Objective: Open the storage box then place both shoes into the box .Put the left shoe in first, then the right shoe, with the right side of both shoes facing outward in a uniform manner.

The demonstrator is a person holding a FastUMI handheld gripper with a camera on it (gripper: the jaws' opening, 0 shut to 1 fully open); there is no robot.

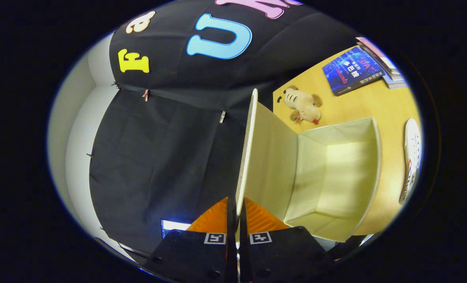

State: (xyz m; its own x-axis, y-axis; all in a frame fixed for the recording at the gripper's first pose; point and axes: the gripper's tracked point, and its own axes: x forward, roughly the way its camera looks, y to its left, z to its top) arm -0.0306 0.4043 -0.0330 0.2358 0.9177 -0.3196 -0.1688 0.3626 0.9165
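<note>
Gripper view has us looking along the raised lid of the cream fabric storage box, a thin pale flap standing on edge. Our gripper with its orange fingers is pinched tight on the lid's near rim, one finger on each side. So the box looks basically opened and its inside is bare; no shoe is in yet, both are left to do. One white perforated sneaker lies just beyond the box on the yellow wooden table. Room-wise, the box mouth is wide. A small plush dog and stacked books sit well apart.
</note>
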